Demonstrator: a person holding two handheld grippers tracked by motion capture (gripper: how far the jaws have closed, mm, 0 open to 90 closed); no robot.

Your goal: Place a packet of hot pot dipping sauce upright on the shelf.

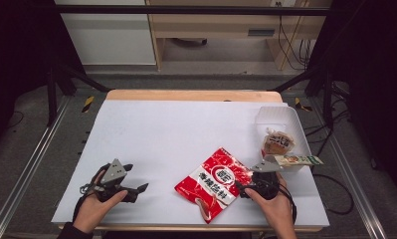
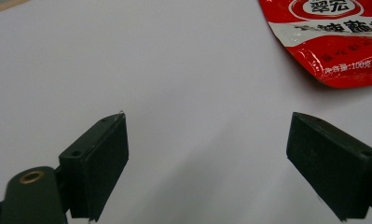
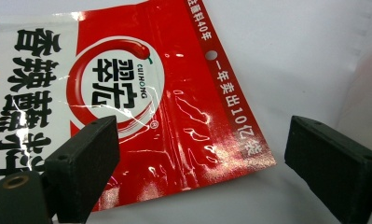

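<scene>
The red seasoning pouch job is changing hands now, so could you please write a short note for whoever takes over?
Right tongs: open, jaws astride the top corner of the red seasoning pouch, nothing gripped yet.
Left tongs: open, over bare white table cover, pouch off to the side.
Pouch lies flat near the front edge. White tray at the right holds a small wrapped snack; a green-labelled packet lies across its front rim.
Done: apparently two items at the tray.
Left: probably grip the pouch and move it there.
</scene>
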